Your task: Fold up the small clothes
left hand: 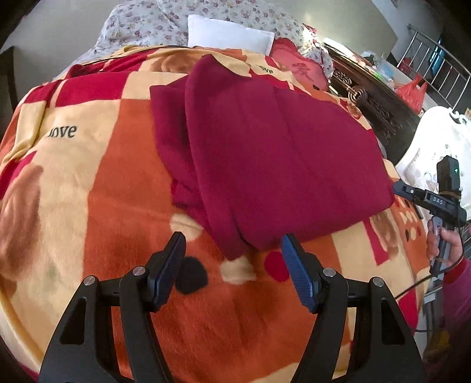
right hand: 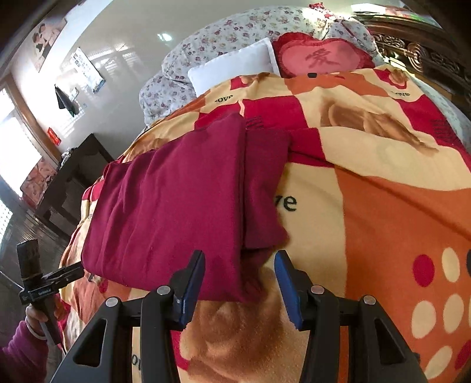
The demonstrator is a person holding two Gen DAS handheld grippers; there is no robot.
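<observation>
A dark red garment (left hand: 265, 153) lies folded on a patterned orange, red and cream blanket (left hand: 88, 176). A narrower layer sticks out from under its side. My left gripper (left hand: 232, 250) is open and empty, just short of the garment's near corner. In the right wrist view the same garment (right hand: 176, 206) lies ahead, and my right gripper (right hand: 240, 271) is open and empty, with the garment's near edge between its blue pads (right hand: 287, 291). The right gripper's body also shows at the right edge of the left wrist view (left hand: 441, 200).
A white pillow (left hand: 229, 34), a floral quilt (left hand: 141, 26) and a red heart cushion (right hand: 321, 57) lie at the head of the bed. A dark carved wooden frame (left hand: 374, 100) runs along one side. A dark cabinet (right hand: 73, 182) stands by the wall.
</observation>
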